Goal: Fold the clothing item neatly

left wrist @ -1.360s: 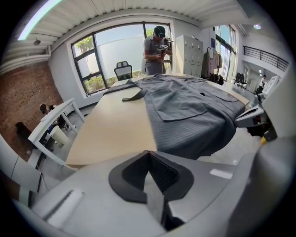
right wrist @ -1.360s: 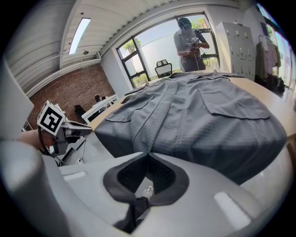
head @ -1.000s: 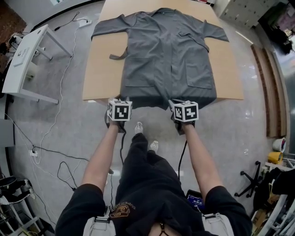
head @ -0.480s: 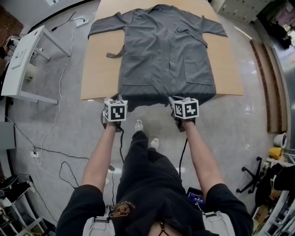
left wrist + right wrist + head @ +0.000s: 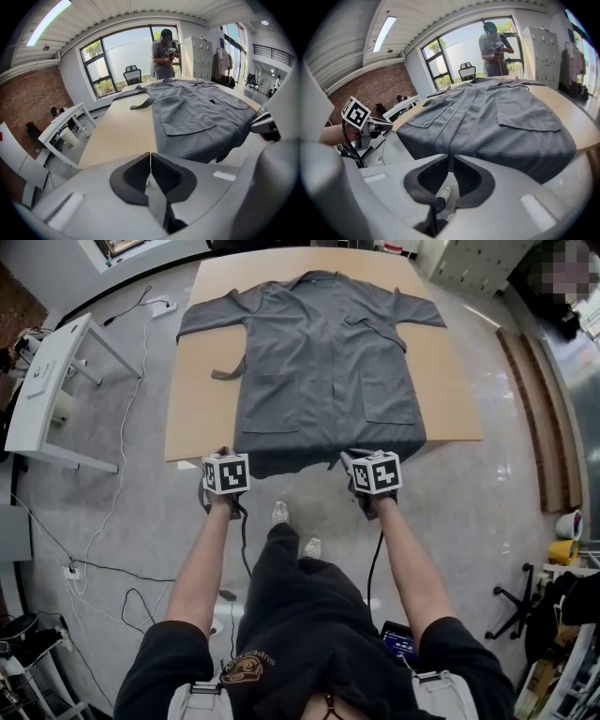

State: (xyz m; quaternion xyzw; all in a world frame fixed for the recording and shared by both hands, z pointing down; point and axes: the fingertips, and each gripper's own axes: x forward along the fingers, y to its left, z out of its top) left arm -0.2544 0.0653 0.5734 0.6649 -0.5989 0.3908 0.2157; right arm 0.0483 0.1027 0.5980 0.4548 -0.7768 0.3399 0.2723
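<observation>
A grey robe (image 5: 323, 362) lies spread front-up on a wooden table (image 5: 202, 381), its hem hanging over the near edge. My left gripper (image 5: 225, 465) is at the hem's left corner. In the left gripper view its jaws (image 5: 150, 154) are pressed together, with the cloth's corner (image 5: 161, 147) meeting their tips. My right gripper (image 5: 371, 465) is at the hem's middle. In the right gripper view a fold of the robe (image 5: 497, 117) runs down between the jaws (image 5: 450, 161). They have just been opening slightly but still pinch it.
A loose belt end (image 5: 230, 369) lies on the table left of the robe. A white side table (image 5: 47, 362) stands to the left, with cables (image 5: 112, 559) on the floor. Planks (image 5: 544, 418) lie to the right. A person (image 5: 164, 56) stands beyond the table's far end.
My left gripper has slid a little left along the near edge. The right gripper has stayed at the hem. More of the table's far end now shows.
</observation>
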